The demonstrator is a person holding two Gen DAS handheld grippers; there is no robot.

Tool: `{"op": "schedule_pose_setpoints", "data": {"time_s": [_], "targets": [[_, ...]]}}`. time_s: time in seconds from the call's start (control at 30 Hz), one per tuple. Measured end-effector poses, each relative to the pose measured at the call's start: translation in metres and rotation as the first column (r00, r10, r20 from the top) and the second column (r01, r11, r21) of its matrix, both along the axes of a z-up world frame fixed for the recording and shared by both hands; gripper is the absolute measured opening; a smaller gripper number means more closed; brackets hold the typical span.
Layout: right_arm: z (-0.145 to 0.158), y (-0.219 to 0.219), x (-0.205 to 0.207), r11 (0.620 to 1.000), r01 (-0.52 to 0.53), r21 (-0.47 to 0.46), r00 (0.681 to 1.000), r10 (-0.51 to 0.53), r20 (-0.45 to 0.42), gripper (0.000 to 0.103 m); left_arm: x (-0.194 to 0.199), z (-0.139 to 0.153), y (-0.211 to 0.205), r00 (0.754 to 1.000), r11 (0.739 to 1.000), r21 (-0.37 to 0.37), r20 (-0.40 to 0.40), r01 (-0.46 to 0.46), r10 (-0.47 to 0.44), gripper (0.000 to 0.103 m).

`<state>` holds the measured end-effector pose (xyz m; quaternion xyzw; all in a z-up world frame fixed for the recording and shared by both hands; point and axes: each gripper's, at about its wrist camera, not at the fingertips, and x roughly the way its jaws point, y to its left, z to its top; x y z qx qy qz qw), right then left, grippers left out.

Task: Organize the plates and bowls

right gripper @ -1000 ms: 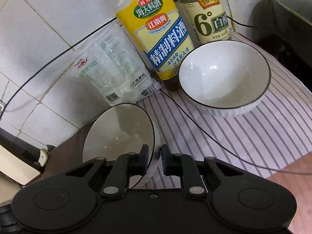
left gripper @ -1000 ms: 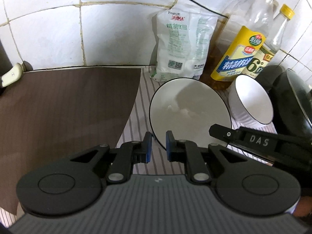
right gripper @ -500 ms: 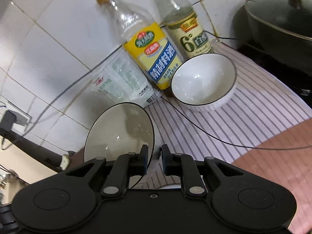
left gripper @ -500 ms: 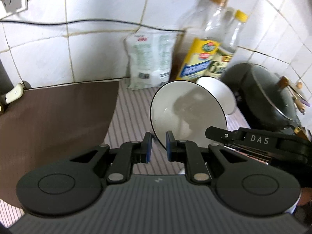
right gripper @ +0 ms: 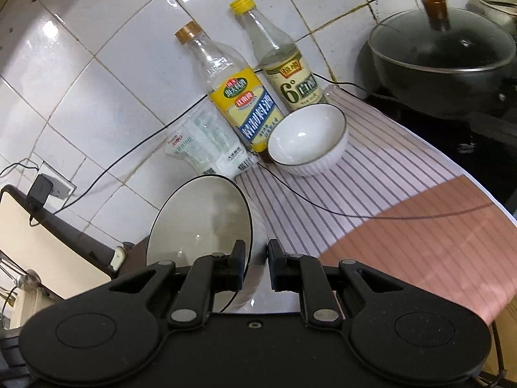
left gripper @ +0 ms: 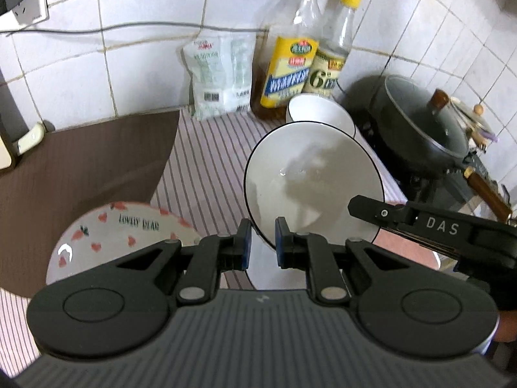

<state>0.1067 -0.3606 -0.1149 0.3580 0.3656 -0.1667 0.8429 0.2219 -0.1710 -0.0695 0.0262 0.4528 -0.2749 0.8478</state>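
A home kitchen. White tiled wall (left gripper: 145,74) behind a counter laid with a striped cloth (right gripper: 371,174). Against the wall stand two condiment bottles (right gripper: 239,97) and a bag (left gripper: 223,77) of seasoning. A lidded pot (right gripper: 442,55) sits on a dark stove to the right. White bowls (right gripper: 307,139) rest on the cloth; a wall socket (left gripper: 22,0) with cable completes the domestic setting.

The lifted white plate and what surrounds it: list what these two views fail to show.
- Plate: near rim hidden behind both gripper bodies, left gripper and right gripper.
- Patterned bowl, left wrist view: lower half covered by the gripper body.
- Small white bowl, left wrist view: front blocked by the plate.
- Bag print: too small to read.
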Motion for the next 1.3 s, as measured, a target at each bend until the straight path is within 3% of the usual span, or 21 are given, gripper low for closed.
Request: {"op": "schedule_pose_setpoints", "data": {"time_s": [0.4, 0.5, 0.7, 0.83, 1.13, 1.3], "targets": [[-0.018, 0.027, -0.008, 0.983, -0.088, -0.159, 0.993, 0.074, -0.088, 0.018, -0.013, -0.034, 0.0, 0.998, 0.998, 0.063, -0.068, 0.001, 0.003, 0.013], [-0.021, 0.036, -0.007, 0.961, -0.127, -0.245, 0.988, 0.1, -0.121, 0.018, -0.014, -0.036, -0.002, 0.997, 0.998, 0.061, -0.071, 0.011, -0.007, 0.013], [-0.027, 0.04, -0.004, 0.942, -0.163, -0.293, 0.98, 0.12, -0.158, 0.018, -0.011, -0.041, -0.005, 0.996, 0.997, 0.075, -0.085, 0.013, -0.006, 0.013], [-0.031, 0.047, -0.004, 0.91, -0.201, -0.362, 0.97, 0.135, -0.201, 0.017, -0.011, -0.045, -0.007, 0.995, 0.998, 0.068, -0.099, 0.017, -0.011, 0.014], [-0.032, 0.046, -0.011, 0.872, -0.252, -0.42, 0.966, 0.199, -0.166, 0.018, -0.012, -0.048, -0.01, 0.996, 0.996, 0.087, -0.085, 0.018, -0.01, 0.016], [-0.021, 0.031, -0.026, 0.886, -0.238, -0.399, 0.971, 0.224, -0.081, 0.02, -0.017, -0.044, -0.015, 0.995, 0.988, 0.125, -0.058, 0.09, -0.084, 0.024]]}}
